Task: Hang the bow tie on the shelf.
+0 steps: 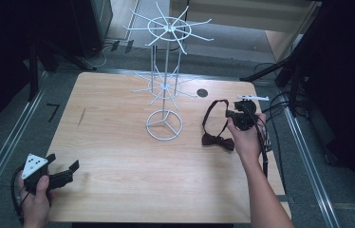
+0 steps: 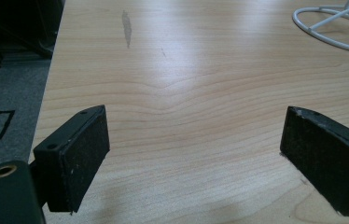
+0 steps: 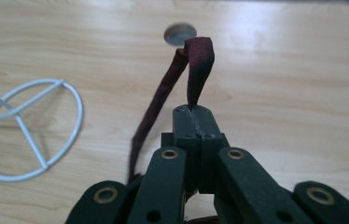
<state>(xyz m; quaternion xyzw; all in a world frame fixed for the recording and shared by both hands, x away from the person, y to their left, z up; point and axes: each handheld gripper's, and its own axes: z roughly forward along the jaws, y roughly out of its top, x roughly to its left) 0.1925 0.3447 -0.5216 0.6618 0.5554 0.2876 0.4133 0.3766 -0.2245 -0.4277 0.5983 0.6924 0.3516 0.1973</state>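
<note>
Your right gripper (image 1: 238, 115) is out on the right side of the wooden table (image 1: 118, 156), and its jaws are pinched together on the dark red strap (image 3: 199, 60) of the bow tie (image 1: 217, 140). In the right gripper view the strap rises from between the closed jaws in a loop, then runs down toward the table. The bow itself lies flat on the wood just near your right hand (image 1: 247, 140), right of the white wire display stand (image 1: 164, 76). That stand is upright at the middle of the table, with its ring base (image 3: 28, 133) resting on the wood. Your left gripper (image 1: 64, 175) sits at the near left corner, jaws wide apart, nothing between them but bare tabletop.
</note>
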